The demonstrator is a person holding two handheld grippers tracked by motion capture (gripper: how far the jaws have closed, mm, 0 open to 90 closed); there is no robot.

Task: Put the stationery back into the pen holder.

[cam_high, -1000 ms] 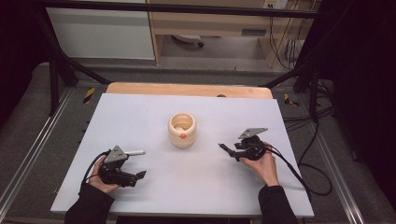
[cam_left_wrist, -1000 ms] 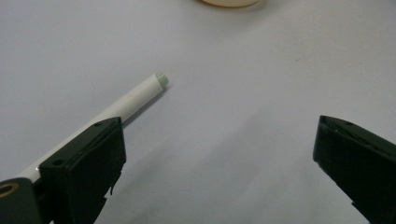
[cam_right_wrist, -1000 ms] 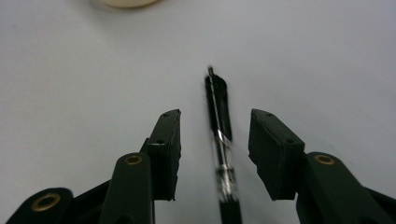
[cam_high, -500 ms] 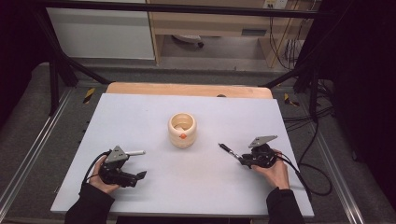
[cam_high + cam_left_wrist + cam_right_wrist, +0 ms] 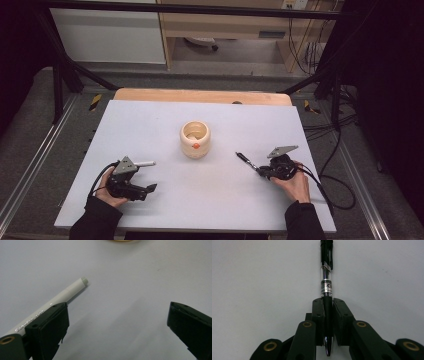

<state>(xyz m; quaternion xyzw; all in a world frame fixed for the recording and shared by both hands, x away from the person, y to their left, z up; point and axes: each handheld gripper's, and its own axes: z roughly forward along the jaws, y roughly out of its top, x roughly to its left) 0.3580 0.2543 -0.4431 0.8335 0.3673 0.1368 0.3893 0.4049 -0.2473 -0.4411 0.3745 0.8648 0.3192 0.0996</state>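
Observation:
A cream ceramic cup (image 5: 195, 139) with an orange dot stands mid-table. My right gripper (image 5: 261, 170) (image 5: 327, 303) is shut on a black pen (image 5: 245, 159) (image 5: 326, 275). The pen's clip end juts out toward the cup, and its metal tip points back between the jaws. My left gripper (image 5: 144, 176) (image 5: 117, 312) rests on the near left of the table, its jaws spread wide with bare table between them. A white pen (image 5: 143, 163) (image 5: 65, 292) lies along the outer side of its left jaw, pointing toward the cup.
The pale table top (image 5: 150, 120) has a wooden strip (image 5: 200, 96) along its far edge. Cables (image 5: 330, 185) trail off the right side. Dark frame bars and a floor surround the table.
My right gripper has drawn back toward the person and a little right, carrying the black pen away from the cup. The left gripper and white pen have barely moved.

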